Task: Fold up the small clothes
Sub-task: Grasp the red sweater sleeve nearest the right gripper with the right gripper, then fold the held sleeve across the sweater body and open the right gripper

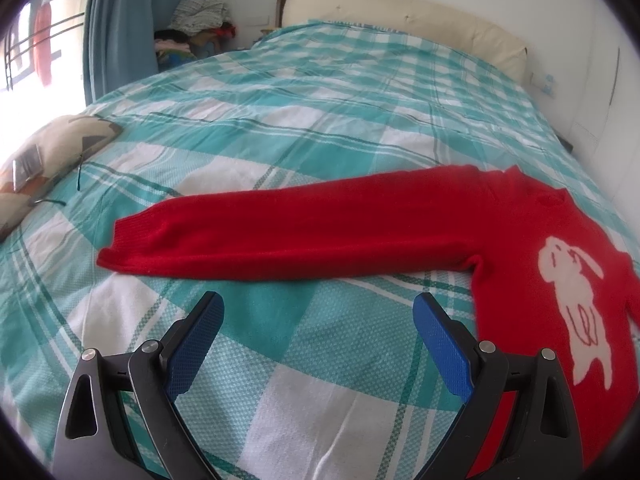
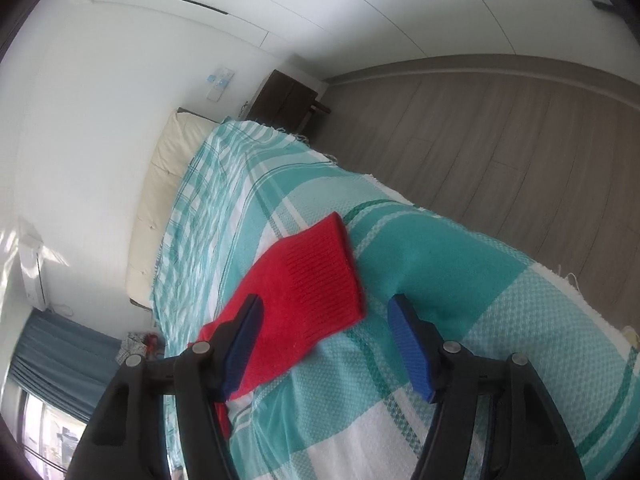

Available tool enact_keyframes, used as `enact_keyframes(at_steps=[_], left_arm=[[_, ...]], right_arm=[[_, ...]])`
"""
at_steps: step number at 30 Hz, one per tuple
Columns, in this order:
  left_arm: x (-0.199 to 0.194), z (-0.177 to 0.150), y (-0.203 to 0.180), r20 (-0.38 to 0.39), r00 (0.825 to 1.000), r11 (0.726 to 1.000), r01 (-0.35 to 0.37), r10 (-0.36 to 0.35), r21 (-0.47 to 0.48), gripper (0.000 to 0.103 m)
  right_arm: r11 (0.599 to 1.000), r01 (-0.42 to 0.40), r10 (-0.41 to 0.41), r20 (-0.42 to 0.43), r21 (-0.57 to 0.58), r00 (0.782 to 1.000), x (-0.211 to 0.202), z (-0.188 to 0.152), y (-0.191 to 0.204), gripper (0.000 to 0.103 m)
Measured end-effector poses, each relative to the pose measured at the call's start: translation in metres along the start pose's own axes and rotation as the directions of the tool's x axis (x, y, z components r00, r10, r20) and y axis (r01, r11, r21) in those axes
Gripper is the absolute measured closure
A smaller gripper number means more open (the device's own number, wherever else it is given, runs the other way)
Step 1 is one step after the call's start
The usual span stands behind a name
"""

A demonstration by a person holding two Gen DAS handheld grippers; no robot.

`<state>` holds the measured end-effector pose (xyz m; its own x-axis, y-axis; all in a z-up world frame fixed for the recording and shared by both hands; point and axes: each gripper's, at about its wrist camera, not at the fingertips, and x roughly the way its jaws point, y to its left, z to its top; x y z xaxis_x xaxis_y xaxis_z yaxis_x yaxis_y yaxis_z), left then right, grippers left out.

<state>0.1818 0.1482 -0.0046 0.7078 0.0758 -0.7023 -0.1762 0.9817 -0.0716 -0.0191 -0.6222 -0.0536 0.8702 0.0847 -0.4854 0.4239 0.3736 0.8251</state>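
Red sweater (image 1: pixel 520 240) flat on plaid bedspread (image 1: pixel 280 120) (sleeve outstretched), both tools spread.

sweater (image 1: pixel 400 228) flat on bed (image 1: pixel 280 120) | sleeve (image 1: pixel 240 236) stretched left | pillow (image 1: pixel 48 160) far left

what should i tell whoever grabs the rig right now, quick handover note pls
Left gripper: jaws open, holding nothing, hovering over the plaid bedspread just short of the red sweater's outstretched sleeve.
Right gripper: jaws open, holding nothing, pointed at the ribbed cuff of the other sleeve, which lies near the edge of the bed.
Sweater lies flat, rabbit motif facing up, the left-view sleeve spread straight out.
Done: garment laid out; no fold visible yet.
Left: probably fold each sleeve across the body, then fold the body.
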Motion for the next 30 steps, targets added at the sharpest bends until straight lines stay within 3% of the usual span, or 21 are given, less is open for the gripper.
enact_keyframes(at_steps=[4, 5, 8, 10, 12, 14, 16, 20, 23, 26, 30], left_arm=[[0.004, -0.001, -0.001, -0.013, 1.0, 1.0, -0.014, 0.014, 0.013, 0.007], [0.004, -0.001, -0.001, -0.015, 1.0, 1.0, -0.016, 0.016, 0.014, 0.007], [0.004, -0.001, -0.001, -0.012, 1.0, 1.0, -0.014, 0.014, 0.012, 0.007], [0.003, 0.0, 0.001, -0.009, 1.0, 1.0, -0.009, 0.009, 0.004, 0.007], [0.001, 0.002, 0.002, -0.007, 1.0, 1.0, 0.003, -0.003, -0.007, 0.007], [-0.001, 0.004, 0.003, -0.003, 1.0, 1.0, 0.018, -0.018, -0.014, 0.007], [-0.005, 0.006, 0.002, 0.006, 1.0, 1.0, 0.025, -0.025, -0.012, 0.007], [-0.015, 0.01, -0.001, 0.034, 0.999, 1.0, 0.022, -0.023, 0.012, 0.007], [-0.02, 0.014, 0.0, 0.051, 0.998, 1.0, 0.025, -0.026, 0.011, 0.007], [-0.023, 0.016, 0.005, 0.048, 0.998, 0.999, 0.045, -0.044, -0.012, 0.007], [-0.024, 0.018, 0.013, 0.046, 0.998, 0.998, 0.054, -0.052, -0.04, 0.007]], right_arm=[[0.999, -0.033, 0.033, -0.035, 0.005, 0.999, 0.024, 0.01, 0.002, 0.04], [1.0, -0.021, 0.02, -0.044, -0.01, 0.999, 0.03, 0.012, 0.003, 0.049], [0.997, 0.046, -0.049, -0.065, -0.055, 0.997, 0.04, 0.015, 0.006, 0.099], [0.981, 0.135, -0.135, 0.011, -0.141, 0.991, 0.027, 0.015, 0.022, 0.099], [0.925, 0.276, -0.253, 0.116, -0.26, 0.96, 0.016, 0.012, 0.049, 0.1], [0.89, 0.33, -0.298, 0.147, -0.315, 0.943, 0.015, 0.007, 0.073, 0.1], [0.866, 0.335, -0.288, 0.178, -0.371, 0.941, 0.014, 0.001, 0.107, 0.1], [0.848, 0.192, -0.131, 0.157, -0.494, 0.979, 0.013, -0.024, 0.197, 0.099], [0.797, 0.052, -0.011, 0.072, -0.601, 0.997, 0.029, -0.064, 0.279, 0.099], [0.725, -0.082, 0.056, -0.059, -0.684, 0.997, 0.061, -0.121, 0.351, 0.099], [0.637, -0.203, 0.057, -0.218, -0.743, 0.974, 0.118, -0.202, 0.413, 0.099]])
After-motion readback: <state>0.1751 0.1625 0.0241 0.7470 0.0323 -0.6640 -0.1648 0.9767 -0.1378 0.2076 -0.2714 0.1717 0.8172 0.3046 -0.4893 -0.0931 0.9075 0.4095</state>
